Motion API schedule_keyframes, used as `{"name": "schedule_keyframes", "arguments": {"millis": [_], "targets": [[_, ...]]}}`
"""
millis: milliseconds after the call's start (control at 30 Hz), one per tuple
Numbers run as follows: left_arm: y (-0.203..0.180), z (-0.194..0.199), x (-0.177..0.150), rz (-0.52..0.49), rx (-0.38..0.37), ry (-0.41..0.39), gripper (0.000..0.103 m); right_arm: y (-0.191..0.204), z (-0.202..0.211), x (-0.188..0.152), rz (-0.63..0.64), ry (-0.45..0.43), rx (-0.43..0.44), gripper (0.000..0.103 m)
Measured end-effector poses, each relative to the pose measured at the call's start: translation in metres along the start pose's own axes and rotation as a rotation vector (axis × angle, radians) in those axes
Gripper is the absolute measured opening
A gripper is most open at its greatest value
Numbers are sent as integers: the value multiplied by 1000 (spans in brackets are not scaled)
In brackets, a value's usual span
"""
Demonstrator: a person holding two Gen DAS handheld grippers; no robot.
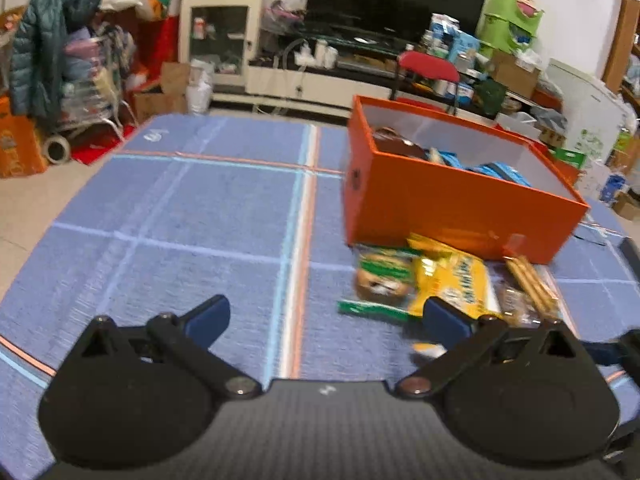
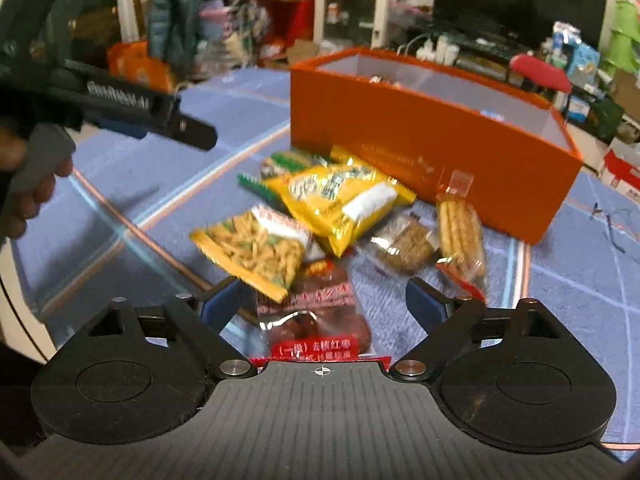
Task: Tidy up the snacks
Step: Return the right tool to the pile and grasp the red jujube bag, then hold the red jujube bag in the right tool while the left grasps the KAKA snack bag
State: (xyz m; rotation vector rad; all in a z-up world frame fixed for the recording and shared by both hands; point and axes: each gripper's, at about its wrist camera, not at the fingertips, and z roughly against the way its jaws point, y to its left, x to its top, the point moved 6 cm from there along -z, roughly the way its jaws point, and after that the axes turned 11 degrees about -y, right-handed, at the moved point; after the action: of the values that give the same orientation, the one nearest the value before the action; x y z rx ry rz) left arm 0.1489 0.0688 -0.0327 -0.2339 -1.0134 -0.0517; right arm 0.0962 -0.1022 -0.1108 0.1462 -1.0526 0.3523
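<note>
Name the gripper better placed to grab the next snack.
Right. The right gripper is open with the red date packet between its fingers; the left gripper faces bare tablecloth.

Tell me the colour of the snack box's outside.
Orange outside, pale inside; the box shows best in the right wrist view.

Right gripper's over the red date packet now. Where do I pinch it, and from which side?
Pinch the red date packet across its width, descending from above. It lies flat, lengthwise between the open right gripper fingers. Stay near the label end; the peanut bag overlaps its far corner.
</note>
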Motion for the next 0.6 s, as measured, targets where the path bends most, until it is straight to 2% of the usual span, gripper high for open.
{"name": "schedule_keyframes", "arguments": {"millis": [100,167,233,367,433,533,600], "targets": [[-8,1,-2,2,-13,4,102,-1,-6,0,-44,26,56,78],[-13,1,-2,-9,-12,3,102,-1,-11,2,-41,23,39,76],[-16,0,-3,-10,-14,6,102,0,-22,0,-32,50,40,62],[-20,-4,-7,-5,-17,27,102,0,-27,-8,-9,92,49,52],[-23,-5,-6,-7,-13,30,102,-9,-20,-10,-7,86,4,49],[-29,-6,-8,-7,-9,37,102,-35,-9,-16,-43,95,-96,49],[-39,-4,-11,-23,-24,38,102,-48,-2,-21,-73,104,-133,50]]}}
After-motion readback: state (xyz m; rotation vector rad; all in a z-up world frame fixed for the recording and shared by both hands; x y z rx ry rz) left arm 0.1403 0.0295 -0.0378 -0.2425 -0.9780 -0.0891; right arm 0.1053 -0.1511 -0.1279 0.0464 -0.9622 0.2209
